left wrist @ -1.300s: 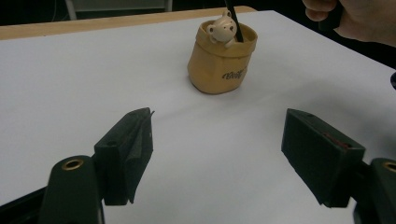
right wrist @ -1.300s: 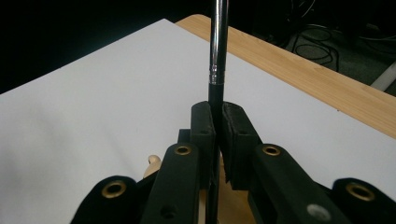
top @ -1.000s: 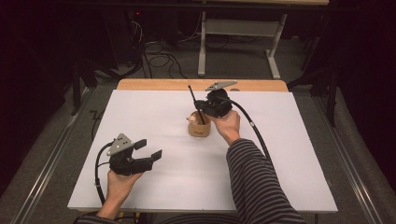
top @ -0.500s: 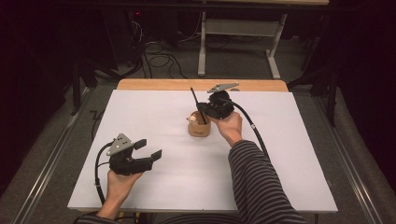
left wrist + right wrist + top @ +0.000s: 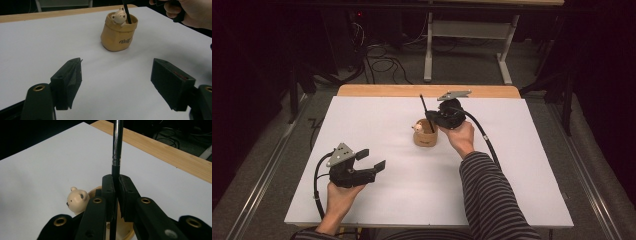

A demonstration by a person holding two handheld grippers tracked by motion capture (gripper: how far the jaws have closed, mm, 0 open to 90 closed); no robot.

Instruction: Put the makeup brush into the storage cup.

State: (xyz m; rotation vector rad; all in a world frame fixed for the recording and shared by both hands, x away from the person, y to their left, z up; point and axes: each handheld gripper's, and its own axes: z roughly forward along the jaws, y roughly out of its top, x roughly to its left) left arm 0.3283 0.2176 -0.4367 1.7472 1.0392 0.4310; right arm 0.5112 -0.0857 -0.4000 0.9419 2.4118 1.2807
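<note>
Since a second ago, little change is seen: the black pen point(image 5: 427, 113) clamped in the right gripper point(image 5: 435, 120) leans at much the same angle over the bear-shaped pen holder point(image 5: 425, 133), and the left gripper point(image 5: 373, 159) has been kept where it was on the white table sheet point(image 5: 512, 170).

At the left, the left gripper is held low with its jaws spread wide and nothing between them; the holder point(image 5: 119, 32) stands well ahead of the gap, slightly toward the right jaw, with the small bear head point(image 5: 118, 16) at its rim.

Further right, the jaws of the right gripper point(image 5: 116, 192) are closed tightly on the pen point(image 5: 116, 150), which passes between the pads; the shaft with its metal band rises beyond the fingertips, and its lower part runs down behind them to the holder's mouth point(image 5: 125, 230). The bear head point(image 5: 76, 200) lies just beside the left jaw.

The step in hand is judged to be the lowering of the pen into the holder. The pen's long axis is near upright, tilted with its upper end toward the far left of the table and its lower end in or just at the cup's opening. For the next move, a straight descent along that axis is called for, then a release once the tip is seated.
</note>
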